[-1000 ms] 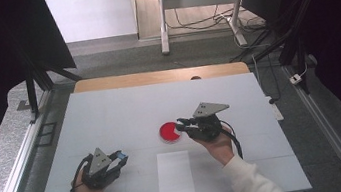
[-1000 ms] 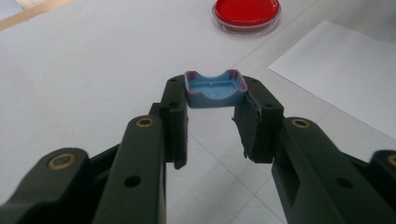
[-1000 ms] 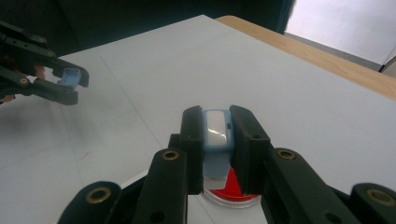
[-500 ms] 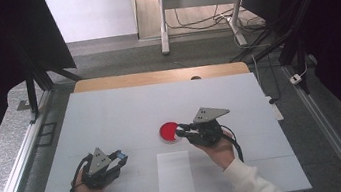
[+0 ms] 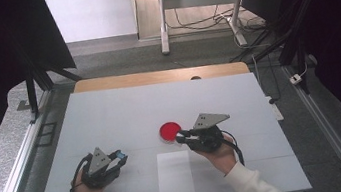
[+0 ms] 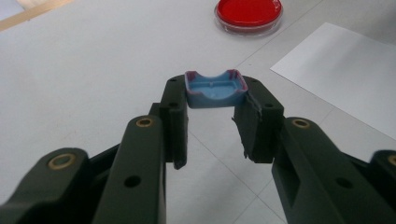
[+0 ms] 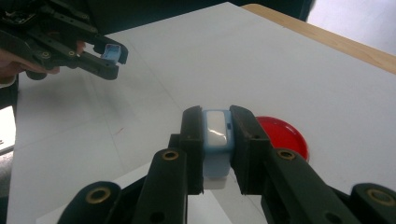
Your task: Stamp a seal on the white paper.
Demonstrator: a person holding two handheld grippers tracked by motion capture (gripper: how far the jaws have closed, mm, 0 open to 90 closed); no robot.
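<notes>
White tabletop (image 5: 111,119), edged at its far side by a pale wooden strip (image 5: 156,77), fills the workspace, with grey floor and dark stands beyond it.

At the near left we see the left gripper (image 5: 116,157) in the person's left hand (image 5: 88,188), its black jaws clamped on a small blue plastic cap with a purple-tinted rim (image 6: 215,88). In the left gripper view the cap sits at the very tips of the jaws, hollow side up, raised above the table. In the right gripper view the same gripper (image 7: 112,58) hangs at the upper left, the cap a small blue speck (image 7: 112,50) at its tip.

Near the middle of the table we find the right gripper (image 5: 180,137), held in the person's right hand (image 5: 222,154) and topped by its grey three-cornered plate (image 5: 209,119). Its jaws are clenched on a small light-blue plastic block with a white face (image 7: 216,135), pinched upright between the two pads (image 7: 192,140).

Just beyond that gripper's tip lies a round, shallow, clear dish filled with red (image 5: 170,131), flat on the table; from above, the tip appears at the dish's near right edge, though we cannot tell whether they touch. Below the dish, between the two hands, a white rectangular sheet of paper (image 5: 175,174) lies flat. The grippers are well apart.
</notes>
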